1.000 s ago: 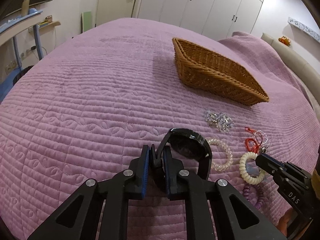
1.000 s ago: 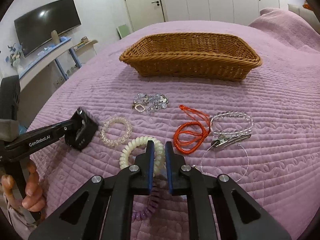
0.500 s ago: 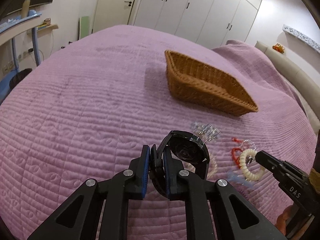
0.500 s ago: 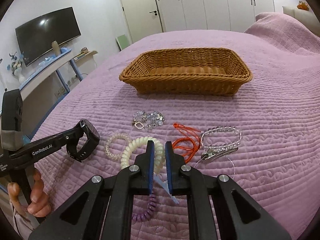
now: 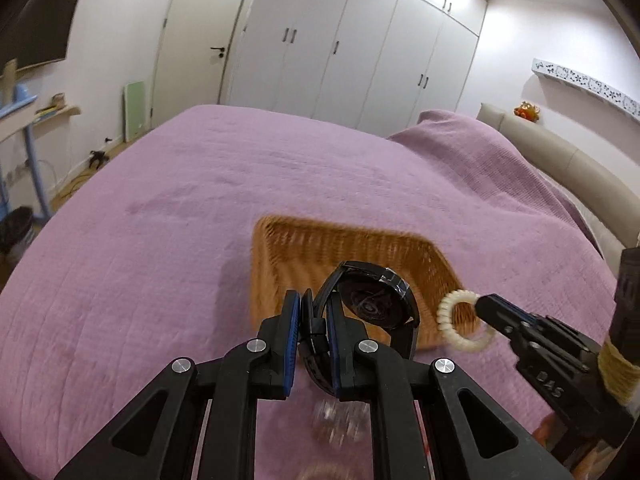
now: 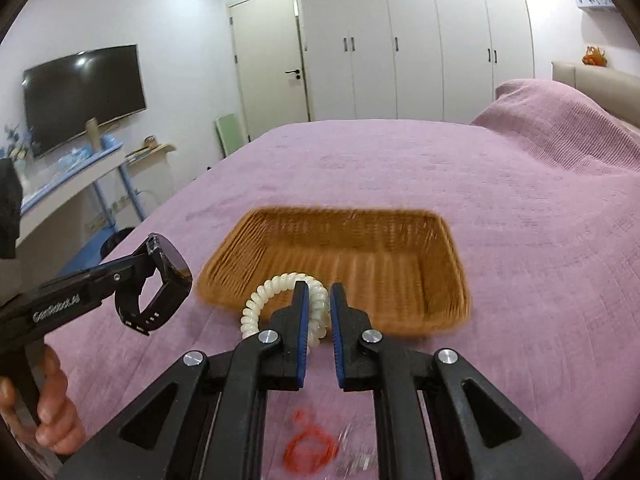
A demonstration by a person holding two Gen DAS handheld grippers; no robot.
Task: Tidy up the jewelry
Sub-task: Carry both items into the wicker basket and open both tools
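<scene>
My left gripper is shut on the strap of a black watch and holds it in the air at the near edge of the brown wicker basket. The watch also shows in the right wrist view. My right gripper is shut on a cream spiral hair tie, lifted just in front of the basket. The hair tie also shows in the left wrist view, at the tip of my right gripper. The basket looks empty.
An orange cord and blurred clear beads lie on the purple bedspread below the grippers. A pillow hump and headboard are at the right. White wardrobes stand behind the bed.
Both grippers have risen and moved forward toward the basket, carrying the watch and the hair tie. The jewelry left on the bed has dropped to the bottom of the views.
</scene>
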